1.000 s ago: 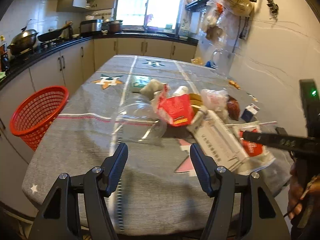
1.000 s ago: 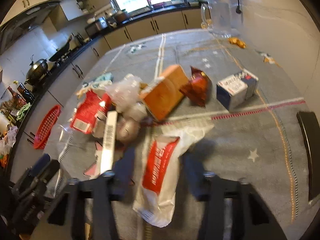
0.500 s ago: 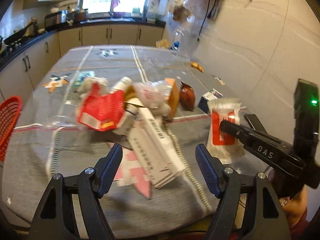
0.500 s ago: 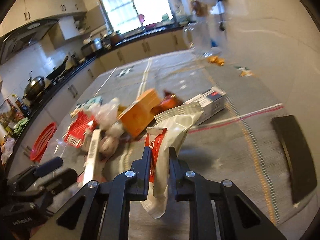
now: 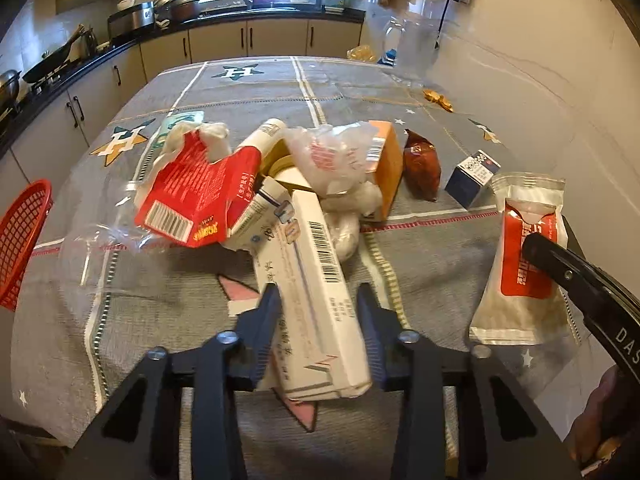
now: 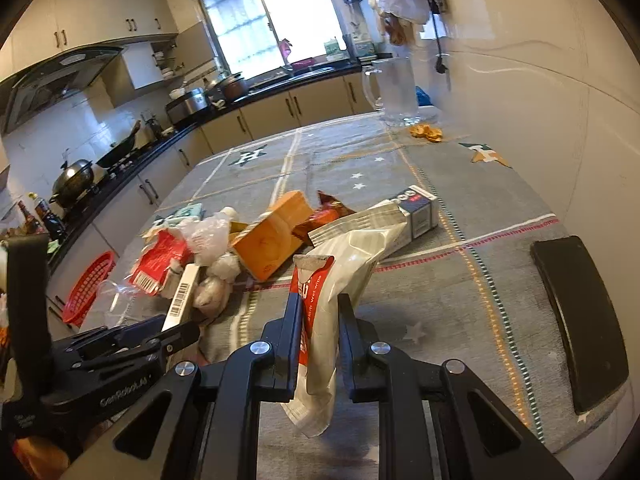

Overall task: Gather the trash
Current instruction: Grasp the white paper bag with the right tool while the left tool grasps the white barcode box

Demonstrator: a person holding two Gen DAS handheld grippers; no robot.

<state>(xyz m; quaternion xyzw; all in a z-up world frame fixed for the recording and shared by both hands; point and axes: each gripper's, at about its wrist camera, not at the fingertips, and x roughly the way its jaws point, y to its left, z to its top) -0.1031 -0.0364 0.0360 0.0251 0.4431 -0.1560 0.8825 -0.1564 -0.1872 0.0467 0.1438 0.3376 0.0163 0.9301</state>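
The left hand-held gripper point(image 5: 318, 304) has just been closing, and its black jaws now flank the near end of a long white cardboard box with barcodes point(image 5: 308, 280) that lies on the surface covered by a grey star-patterned cloth point(image 5: 180, 300); whether the pads actually press it I cannot tell. The right hand-held gripper point(image 6: 318, 314) is clamped on a white and red wet-wipe packet point(image 6: 332, 280), held clear of the cloth. Behind the box sits a heap of trash: a torn red carton point(image 5: 192, 196), a crumpled clear plastic bag point(image 5: 332, 160), an orange box point(image 5: 390, 160) and a dark red snack pouch point(image 5: 420, 164). A small blue and white box point(image 5: 472, 178) lies apart. A red plastic mesh basket point(image 5: 22, 240) stands beside the surface's left edge.
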